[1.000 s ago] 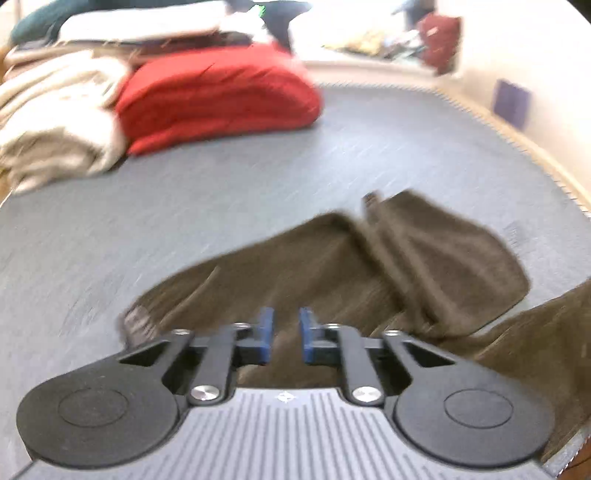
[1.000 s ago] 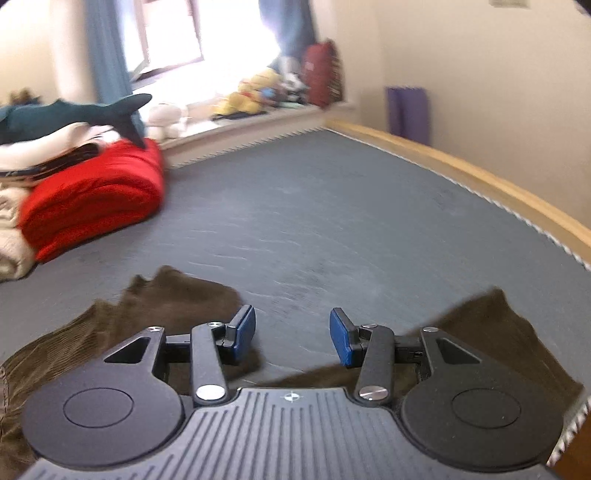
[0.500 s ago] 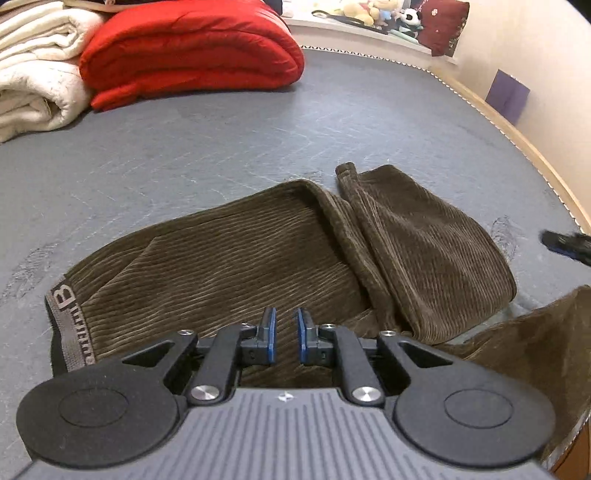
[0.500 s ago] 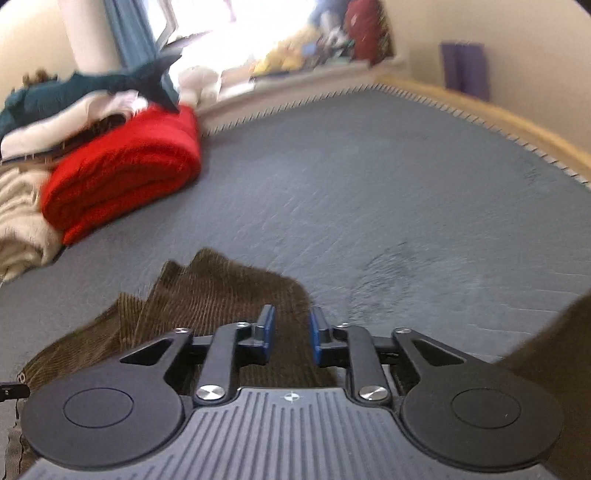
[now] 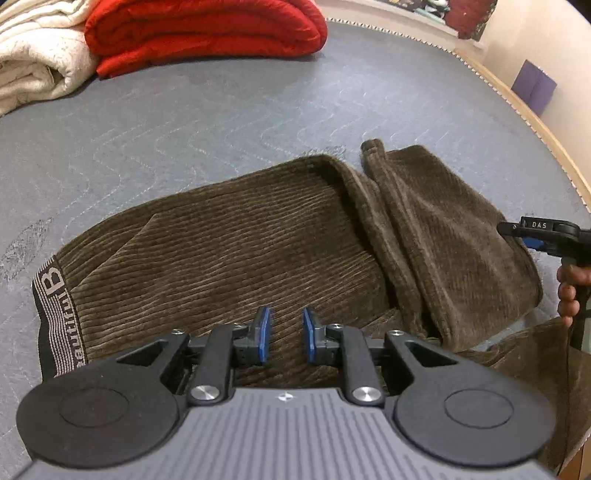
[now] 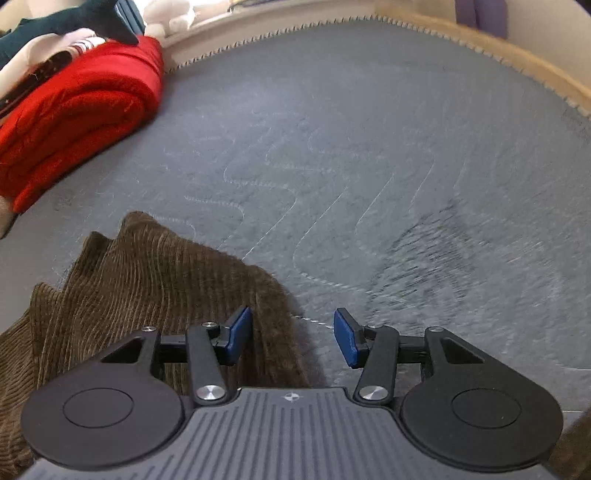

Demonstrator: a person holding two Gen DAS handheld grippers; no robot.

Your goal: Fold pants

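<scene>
Brown corduroy pants (image 5: 236, 251) lie on the grey mattress (image 5: 221, 118), waistband with lettering (image 5: 55, 306) at the left, one leg folded back over at the right (image 5: 454, 236). My left gripper (image 5: 286, 336) hovers just above the pants' near edge, jaws a narrow gap apart and empty. My right gripper (image 6: 291, 338) is open and empty, over the right edge of the folded leg (image 6: 155, 280); it also shows at the right edge of the left wrist view (image 5: 543, 236).
A folded red blanket (image 5: 207, 33) and a cream blanket (image 5: 33, 66) lie at the far left of the mattress. A wooden bed edge (image 6: 517, 62) runs along the right. Stuffed toys (image 6: 74, 22) sit behind the blankets.
My right gripper opened wide after nearly shutting and moved over the folded leg's edge. My left gripper opened slightly and came lower and closer to the pants.
</scene>
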